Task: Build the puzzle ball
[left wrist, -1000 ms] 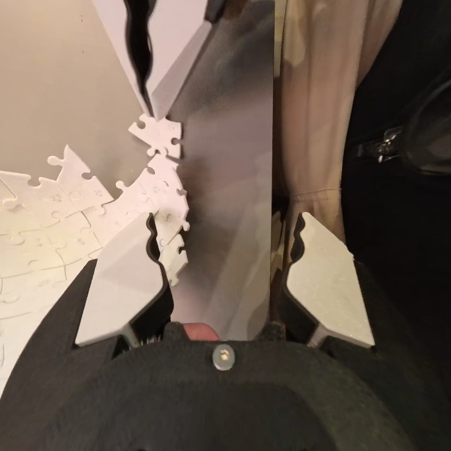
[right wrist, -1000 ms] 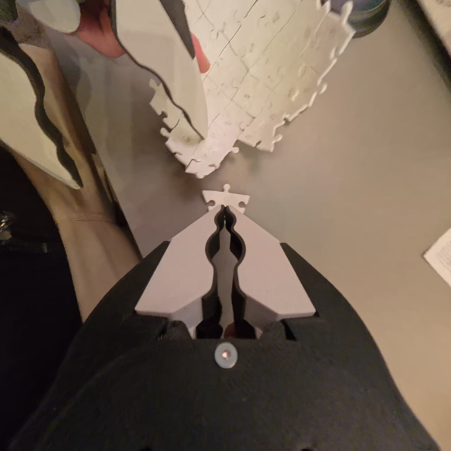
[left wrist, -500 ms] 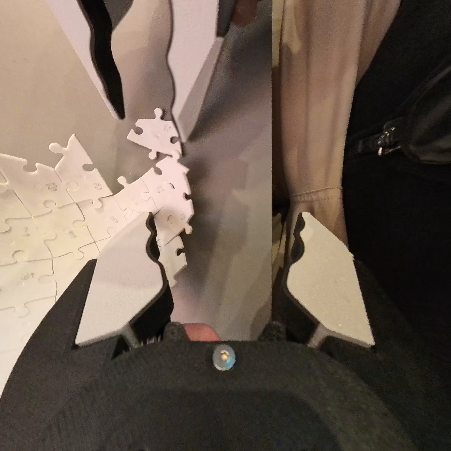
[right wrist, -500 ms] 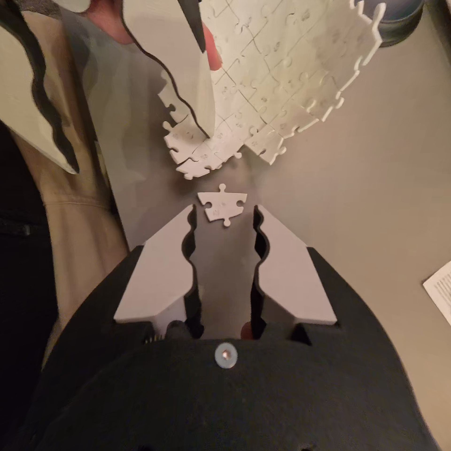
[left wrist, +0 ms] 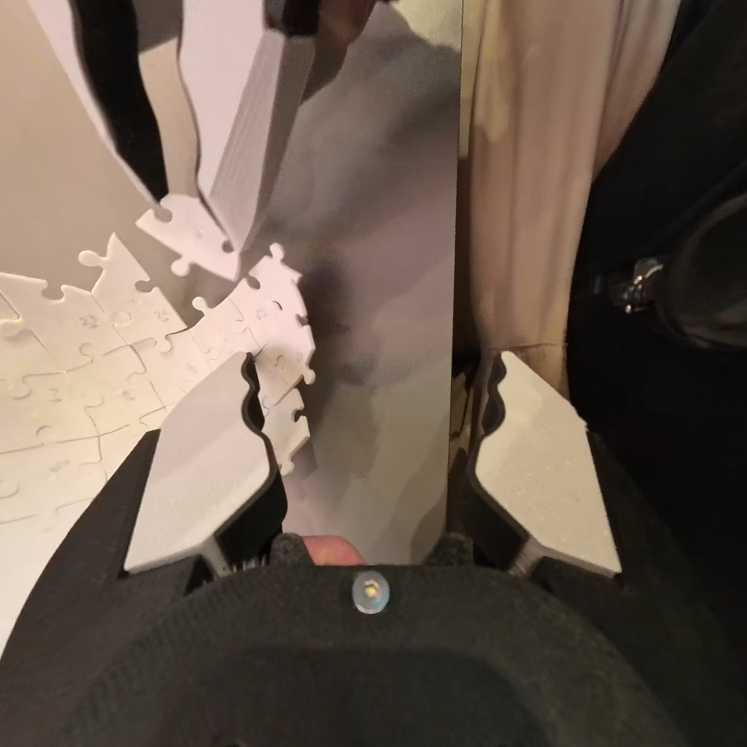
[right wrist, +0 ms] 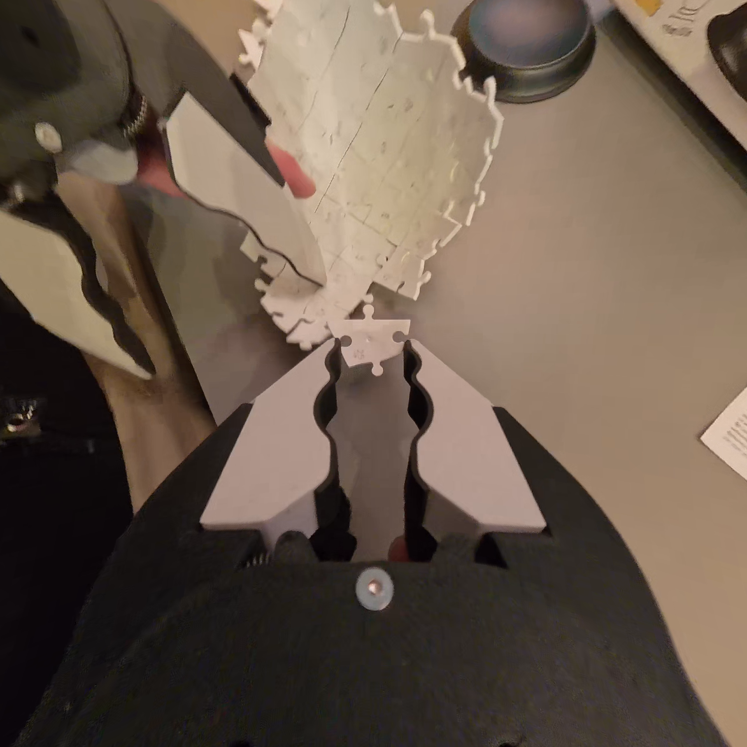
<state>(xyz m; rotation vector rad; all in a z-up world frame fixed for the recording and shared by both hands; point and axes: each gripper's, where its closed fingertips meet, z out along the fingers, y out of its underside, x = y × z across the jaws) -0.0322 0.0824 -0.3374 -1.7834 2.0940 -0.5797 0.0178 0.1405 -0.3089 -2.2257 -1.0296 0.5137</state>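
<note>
Right wrist view | right tool [right wrist: 371, 343] pinches loose piece [right wrist: 370, 341] by its side edges, at shell [right wrist: 388, 161] rim | left tool [left wrist: 364, 364] spread wide, one finger bracing shell | line up tab, press gently | all above surface [right wrist: 586, 283]

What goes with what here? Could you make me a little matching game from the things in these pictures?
1 loose puzzle piece
2 left gripper
3 dark round base
4 paper sheet

A jaws wide apart
B beyond the puzzle shell
C between the right gripper fingertips
D on the table, far right

Pairs: 1-C, 2-A, 3-B, 4-D.
</note>
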